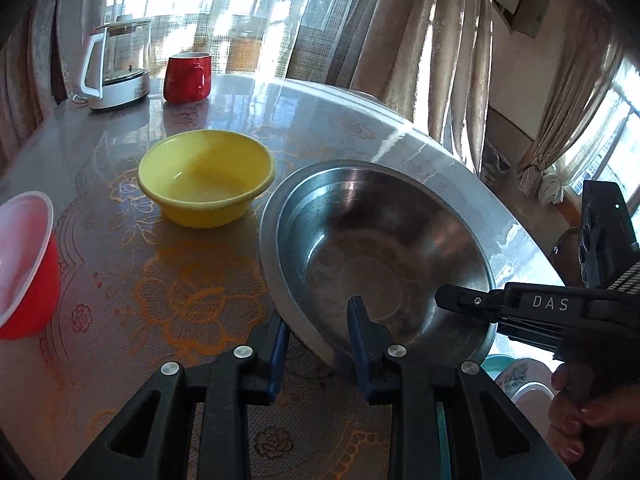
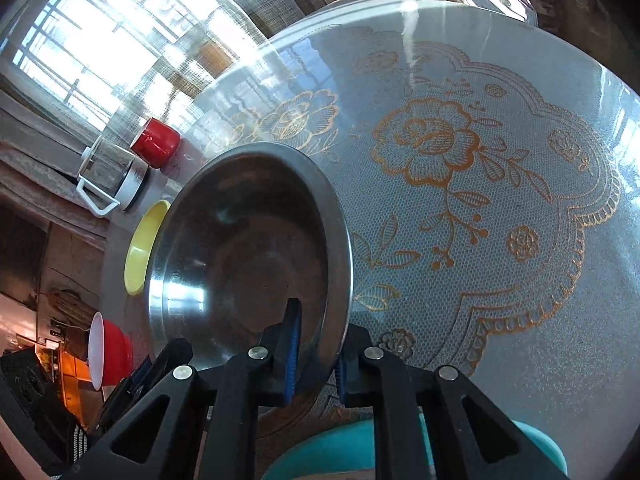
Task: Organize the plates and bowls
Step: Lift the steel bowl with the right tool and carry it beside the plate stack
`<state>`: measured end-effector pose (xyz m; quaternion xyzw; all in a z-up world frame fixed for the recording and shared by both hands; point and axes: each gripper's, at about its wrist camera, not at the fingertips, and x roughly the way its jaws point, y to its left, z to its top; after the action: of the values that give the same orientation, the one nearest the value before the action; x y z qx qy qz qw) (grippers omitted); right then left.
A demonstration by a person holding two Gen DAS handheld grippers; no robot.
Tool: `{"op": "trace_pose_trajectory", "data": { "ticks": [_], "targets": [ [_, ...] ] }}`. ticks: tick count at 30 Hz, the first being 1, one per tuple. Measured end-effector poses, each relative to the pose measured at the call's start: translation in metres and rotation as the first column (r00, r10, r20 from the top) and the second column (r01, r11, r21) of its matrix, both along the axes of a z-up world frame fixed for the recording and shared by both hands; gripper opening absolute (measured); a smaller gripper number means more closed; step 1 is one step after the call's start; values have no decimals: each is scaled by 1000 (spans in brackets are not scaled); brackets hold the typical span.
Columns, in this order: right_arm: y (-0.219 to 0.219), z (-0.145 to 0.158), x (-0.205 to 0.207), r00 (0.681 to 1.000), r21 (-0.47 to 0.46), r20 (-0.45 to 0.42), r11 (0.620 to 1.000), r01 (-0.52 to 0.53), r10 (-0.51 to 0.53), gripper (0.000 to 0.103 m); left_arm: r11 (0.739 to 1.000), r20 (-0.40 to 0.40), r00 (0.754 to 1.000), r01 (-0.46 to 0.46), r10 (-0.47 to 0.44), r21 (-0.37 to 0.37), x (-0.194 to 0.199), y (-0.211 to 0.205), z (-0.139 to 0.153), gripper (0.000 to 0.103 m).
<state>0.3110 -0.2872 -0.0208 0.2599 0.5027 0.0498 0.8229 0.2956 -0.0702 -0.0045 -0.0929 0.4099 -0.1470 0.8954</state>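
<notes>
A large steel bowl [image 1: 380, 248] is tilted above the table; it also shows in the right wrist view [image 2: 240, 256]. My left gripper [image 1: 320, 344] straddles its near rim, one finger inside, one outside, with a gap. My right gripper [image 2: 316, 360] is shut on the bowl's rim at the other side; it shows in the left wrist view [image 1: 472, 304]. A yellow bowl [image 1: 206, 176] sits behind on the table. A red bowl with white inside [image 1: 24, 264] stands at the left edge.
A glass kettle [image 1: 116, 68] and a red mug [image 1: 187, 77] stand at the table's far side. A teal bowl [image 2: 344, 452] and a patterned dish [image 1: 516, 376] lie below the grippers. The lace-patterned table [image 2: 480, 200] extends right. Curtains hang behind.
</notes>
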Motion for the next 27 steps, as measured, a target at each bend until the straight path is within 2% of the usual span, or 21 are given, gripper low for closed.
{"op": "trace_pose_trajectory", "data": {
  "ticks": [20, 27],
  "targets": [
    [71, 26, -53, 989, -16, 100, 994, -111, 112, 14, 993, 55, 993, -98, 102, -69, -88, 70, 18, 29],
    [95, 32, -78, 982, 17, 128, 989, -144, 141, 15, 990, 68, 990, -119, 124, -77, -123, 95, 24, 29]
  ]
}}
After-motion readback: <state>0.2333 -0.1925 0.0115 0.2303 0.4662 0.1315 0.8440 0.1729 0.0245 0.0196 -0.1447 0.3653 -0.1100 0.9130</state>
